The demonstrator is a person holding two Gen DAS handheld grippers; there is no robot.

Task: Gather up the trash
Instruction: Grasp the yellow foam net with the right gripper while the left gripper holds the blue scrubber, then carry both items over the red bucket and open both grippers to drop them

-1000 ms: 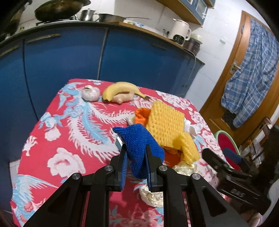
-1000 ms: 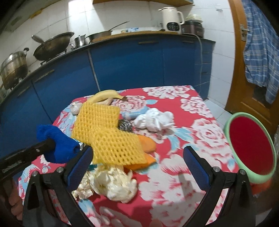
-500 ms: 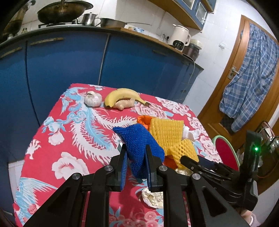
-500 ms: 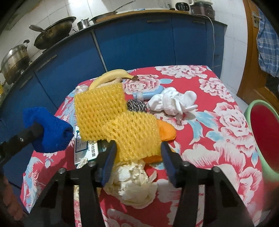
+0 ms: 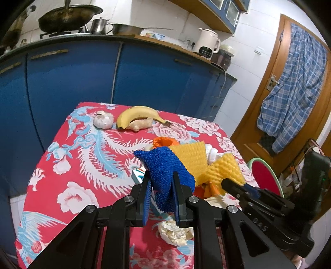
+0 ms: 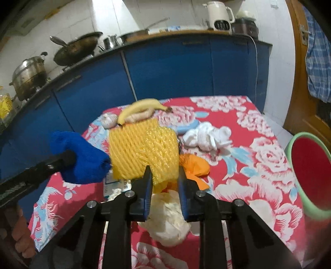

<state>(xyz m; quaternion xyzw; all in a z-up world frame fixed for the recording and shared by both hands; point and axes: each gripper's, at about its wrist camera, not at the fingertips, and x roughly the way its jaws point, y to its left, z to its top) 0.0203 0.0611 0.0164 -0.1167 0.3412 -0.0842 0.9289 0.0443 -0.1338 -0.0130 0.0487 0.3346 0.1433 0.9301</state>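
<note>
Left gripper [image 5: 160,184] clamped on blue knitted cloth [image 5: 165,165]. Yellow foam net [image 5: 209,165] beyond, seemingly pinched by right gripper [image 5: 232,184]. Banana [image 5: 138,114] far back.

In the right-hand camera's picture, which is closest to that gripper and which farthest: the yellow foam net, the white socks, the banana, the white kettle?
From the right gripper, jaws closing:
1. Yellow foam net, between its jaws.
2. White socks, mid-table, to the right.
3. Banana, at the table's far edge.
4. White kettle, on the counter behind.
</note>
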